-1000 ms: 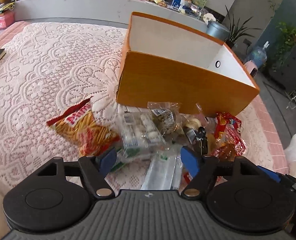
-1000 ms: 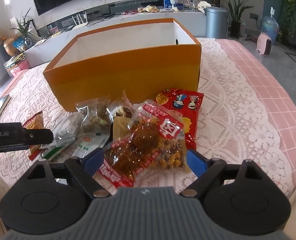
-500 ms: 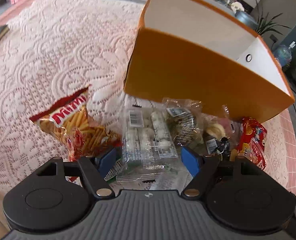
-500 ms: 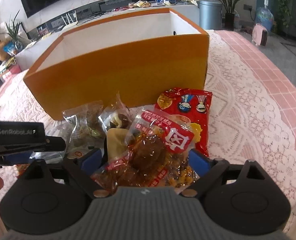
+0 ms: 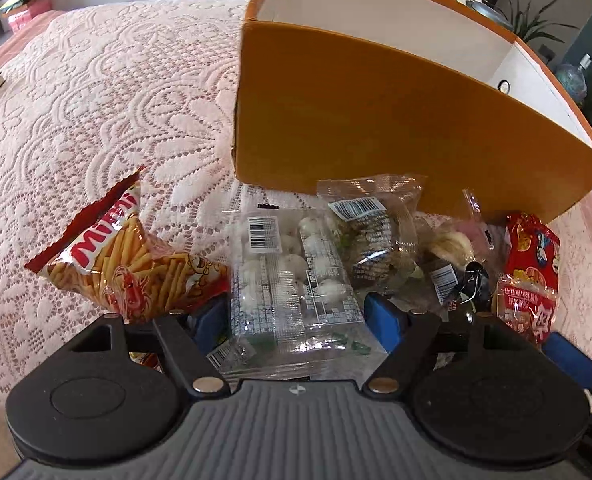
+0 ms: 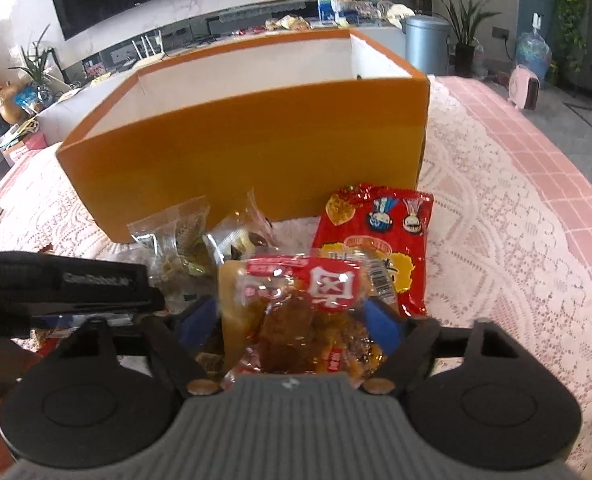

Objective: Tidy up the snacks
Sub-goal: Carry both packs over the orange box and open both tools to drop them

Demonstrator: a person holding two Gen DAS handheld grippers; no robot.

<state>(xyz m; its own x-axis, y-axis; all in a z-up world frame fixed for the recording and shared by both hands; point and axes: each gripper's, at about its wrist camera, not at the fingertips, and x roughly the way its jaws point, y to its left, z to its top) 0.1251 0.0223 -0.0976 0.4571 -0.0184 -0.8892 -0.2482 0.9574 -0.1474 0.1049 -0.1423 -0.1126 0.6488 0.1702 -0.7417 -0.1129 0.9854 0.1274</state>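
Note:
An open orange box with white inner walls stands on the lace cloth; it also shows in the right wrist view. Snack packs lie in front of it. My left gripper is open, its blue fingers on either side of a clear pack of white balls. A red bag of fries sticks lies to its left. My right gripper is open around a clear pack of brown snacks with a red label. A red cartoon bag lies behind it.
Clear packs with dark contents lie by the box wall. The left gripper's body sits at the left of the right wrist view. The lace cloth stretches left; pink table edge at right. A counter stands behind.
Both grippers have moved forward and down over the snack pile. The left fingers now flank the white-ball pack, the right fingers flank the brown-snack pack. The right jaws have narrowed slightly.

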